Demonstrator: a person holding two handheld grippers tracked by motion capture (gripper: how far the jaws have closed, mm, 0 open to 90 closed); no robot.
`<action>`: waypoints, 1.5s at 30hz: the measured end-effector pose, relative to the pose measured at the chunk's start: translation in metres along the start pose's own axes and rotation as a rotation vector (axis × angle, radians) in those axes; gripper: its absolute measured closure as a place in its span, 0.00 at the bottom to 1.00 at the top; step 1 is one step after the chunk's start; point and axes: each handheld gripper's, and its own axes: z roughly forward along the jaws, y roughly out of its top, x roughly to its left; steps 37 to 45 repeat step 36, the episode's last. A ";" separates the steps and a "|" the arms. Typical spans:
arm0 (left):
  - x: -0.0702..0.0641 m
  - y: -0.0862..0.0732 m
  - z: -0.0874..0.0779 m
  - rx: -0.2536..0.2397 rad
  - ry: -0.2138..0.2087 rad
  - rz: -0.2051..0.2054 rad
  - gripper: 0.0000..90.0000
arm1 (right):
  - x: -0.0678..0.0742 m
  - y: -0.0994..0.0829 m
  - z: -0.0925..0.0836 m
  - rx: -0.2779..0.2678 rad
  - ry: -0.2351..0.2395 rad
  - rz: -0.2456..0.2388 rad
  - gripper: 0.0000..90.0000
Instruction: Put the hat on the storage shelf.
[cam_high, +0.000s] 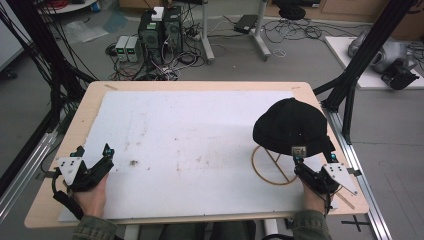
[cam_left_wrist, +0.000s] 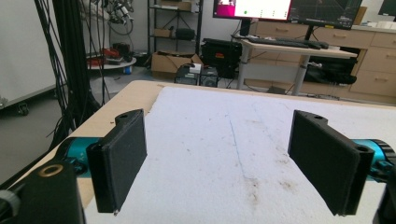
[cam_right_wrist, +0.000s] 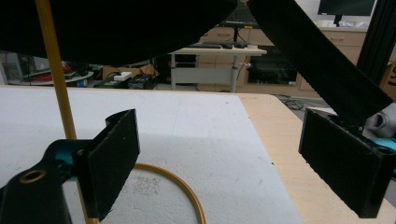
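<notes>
A black cap (cam_high: 291, 126) sits on a gold wire stand (cam_high: 272, 166) at the right of the table. My right gripper (cam_high: 314, 158) is open just below the cap's lower edge, its jaws spread under the brim. From the right gripper view the cap (cam_right_wrist: 121, 23) hangs overhead, its black strap (cam_right_wrist: 317, 56) runs down to the right jaw, and the stand's upright rod (cam_right_wrist: 55, 70) and ring base (cam_right_wrist: 180, 186) lie by the left jaw. At the table's left front, my left gripper (cam_high: 92, 151) is open over the white mat (cam_left_wrist: 224, 149) with nothing between its jaws.
White foam mat (cam_high: 190, 145) covers most of the wooden table (cam_high: 90, 97), with a few dirt specks (cam_high: 134, 162) near the left gripper. Black frame posts (cam_high: 350, 85) stand by the right edge. Computers and cables (cam_high: 160, 35) lie on the floor beyond.
</notes>
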 end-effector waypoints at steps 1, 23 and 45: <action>0.000 0.000 0.000 -0.006 0.001 -0.005 0.22 | 0.000 0.000 0.001 -0.007 0.002 -0.002 0.13; 0.001 0.001 -0.002 -0.008 0.001 -0.003 0.22 | -0.002 0.001 -0.002 -0.006 -0.012 -0.004 0.13; -0.004 -0.003 0.000 0.004 -0.027 0.002 0.22 | -0.002 0.000 0.000 -0.001 -0.010 -0.009 0.13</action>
